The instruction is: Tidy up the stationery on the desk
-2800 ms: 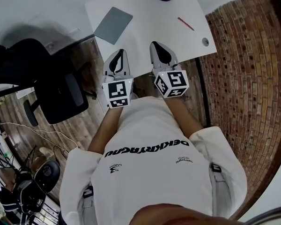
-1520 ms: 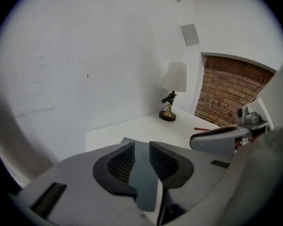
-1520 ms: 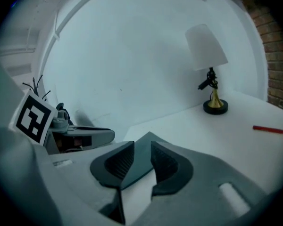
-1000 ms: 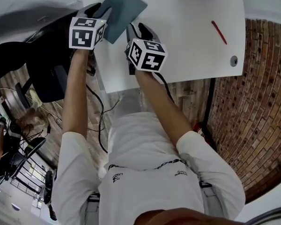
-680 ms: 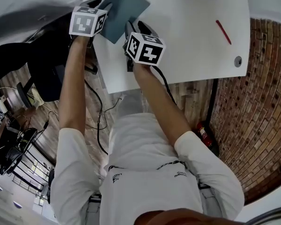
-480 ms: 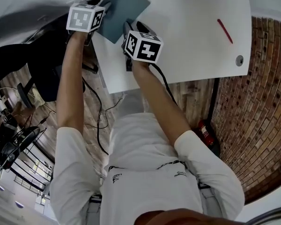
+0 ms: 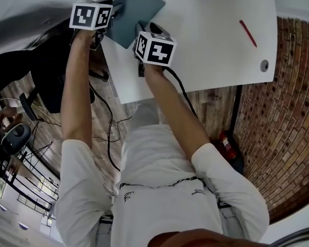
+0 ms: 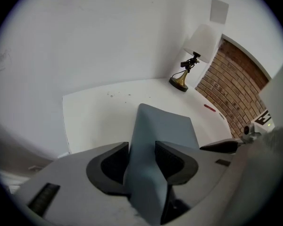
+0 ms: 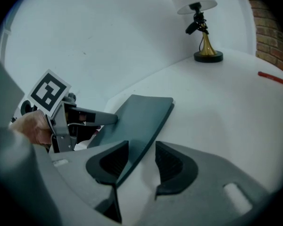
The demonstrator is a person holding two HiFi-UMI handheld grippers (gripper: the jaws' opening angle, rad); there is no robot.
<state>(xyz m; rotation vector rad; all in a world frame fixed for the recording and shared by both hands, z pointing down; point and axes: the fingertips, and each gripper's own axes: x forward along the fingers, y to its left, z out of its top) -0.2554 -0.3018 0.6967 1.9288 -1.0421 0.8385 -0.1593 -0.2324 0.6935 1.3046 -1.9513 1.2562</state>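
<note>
A grey-blue notebook (image 7: 136, 9) lies at the white desk's (image 7: 206, 50) near left corner. My left gripper (image 7: 113, 9) holds its left edge; in the left gripper view the notebook (image 8: 165, 128) fills the gap between the jaws of the left gripper (image 8: 142, 161), which is shut on it. My right gripper (image 7: 144, 25) sits at the notebook's near edge. In the right gripper view the notebook (image 9: 141, 114) runs along the left jaw of the right gripper (image 9: 141, 161), with bare desk showing beside the other jaw. A red pen (image 7: 248, 33) lies far right.
A lamp (image 9: 203, 27) with a brass base stands at the desk's back, by the white wall. A round grommet (image 7: 264, 65) sits near the desk's right front corner. A black office chair (image 7: 26, 71) and cables are left of the desk; a brick wall (image 7: 283, 138) runs along the right.
Both grippers came up from in front of my body to the notebook. Over the last second the left gripper shifted slightly left and turned; the right one edged closer to the notebook.
</note>
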